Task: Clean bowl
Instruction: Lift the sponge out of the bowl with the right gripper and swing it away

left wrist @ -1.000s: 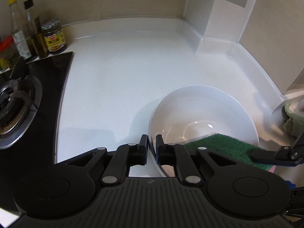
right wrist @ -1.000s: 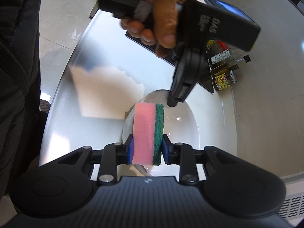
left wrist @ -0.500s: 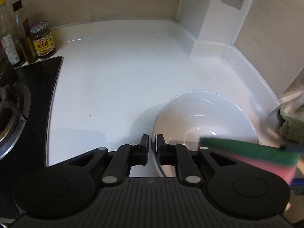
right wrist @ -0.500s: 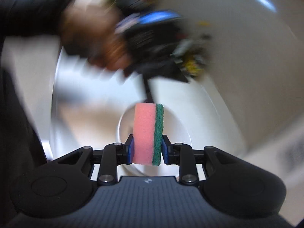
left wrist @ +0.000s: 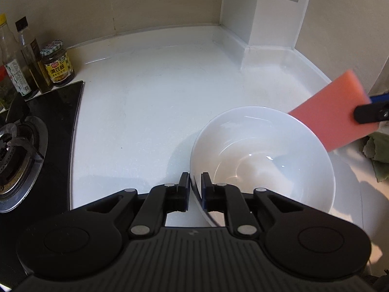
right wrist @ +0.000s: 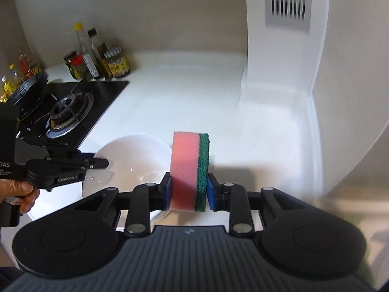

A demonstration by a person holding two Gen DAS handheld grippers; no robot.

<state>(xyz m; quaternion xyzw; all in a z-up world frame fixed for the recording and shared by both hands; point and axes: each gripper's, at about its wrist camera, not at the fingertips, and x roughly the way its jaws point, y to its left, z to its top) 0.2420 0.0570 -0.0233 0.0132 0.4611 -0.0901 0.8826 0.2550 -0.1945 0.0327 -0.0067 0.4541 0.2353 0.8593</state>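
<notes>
White and glossy, the bowl (left wrist: 262,160) sits on our table (left wrist: 150,102) right of the gas stove (left wrist: 22,150), its near rim pinched in our left tongs (left wrist: 195,185). Our right tongs (right wrist: 186,188) clamp a pink-and-green sponge (right wrist: 189,170), held above the bowl's right edge.

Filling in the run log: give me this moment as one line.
left gripper: shut on white ceramic bowl rim | right gripper: shut on pink-and-green sponge, raised beside bowl | bowl on white countertop
</notes>
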